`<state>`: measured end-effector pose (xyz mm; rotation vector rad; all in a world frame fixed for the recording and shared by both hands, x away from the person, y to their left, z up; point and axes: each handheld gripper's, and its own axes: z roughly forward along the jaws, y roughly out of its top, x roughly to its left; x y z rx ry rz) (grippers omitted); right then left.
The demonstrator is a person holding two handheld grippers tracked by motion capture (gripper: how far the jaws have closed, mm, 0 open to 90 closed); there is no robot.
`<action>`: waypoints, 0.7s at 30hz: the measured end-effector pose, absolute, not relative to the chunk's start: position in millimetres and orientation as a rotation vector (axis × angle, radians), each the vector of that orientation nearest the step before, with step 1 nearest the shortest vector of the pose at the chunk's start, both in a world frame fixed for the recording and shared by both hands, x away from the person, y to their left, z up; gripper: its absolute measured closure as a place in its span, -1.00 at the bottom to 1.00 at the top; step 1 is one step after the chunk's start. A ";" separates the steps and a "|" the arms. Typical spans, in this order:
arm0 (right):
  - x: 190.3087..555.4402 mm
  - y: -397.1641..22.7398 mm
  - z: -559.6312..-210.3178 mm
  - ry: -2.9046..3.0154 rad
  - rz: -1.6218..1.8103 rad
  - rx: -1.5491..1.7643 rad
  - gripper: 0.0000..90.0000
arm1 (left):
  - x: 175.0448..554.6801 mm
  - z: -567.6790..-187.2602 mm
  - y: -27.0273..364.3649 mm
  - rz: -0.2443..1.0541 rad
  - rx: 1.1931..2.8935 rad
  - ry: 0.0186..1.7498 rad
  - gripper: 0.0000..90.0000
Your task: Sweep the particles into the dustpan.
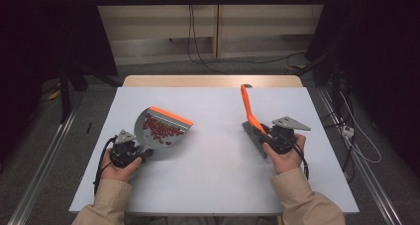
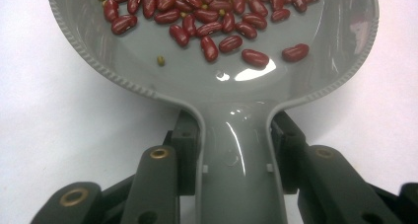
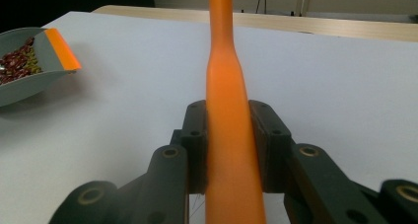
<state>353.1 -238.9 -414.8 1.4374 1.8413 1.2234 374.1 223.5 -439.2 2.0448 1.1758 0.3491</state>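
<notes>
Worktop (image 1: 213,180): white, carrying everything. Dustpan (image 1: 161,128): grey with an orange lip, sitting at the left, its handle lying between the jaws of the left tool (image 2: 235,150), which is pinching it. Brush (image 1: 250,117): orange handle slanting up and away, bristles low, the right tool (image 3: 231,145) clamping its handle. Beans (image 2: 217,17): red and green, lying inside the dustpan.
</notes>
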 end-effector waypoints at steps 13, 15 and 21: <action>352.4 -257.6 -417.0 1.793 1.201 1.476 0.58 | 376.7 -442.2 230.1 0.388 2.045 1.262 0.43; 352.4 -259.2 -417.7 1.794 1.196 1.476 0.58 | 377.7 -442.8 231.6 0.388 2.047 1.281 0.43; 351.6 -263.3 -418.6 1.780 1.188 1.480 0.58 | 380.3 -444.9 236.4 0.410 2.033 1.325 0.42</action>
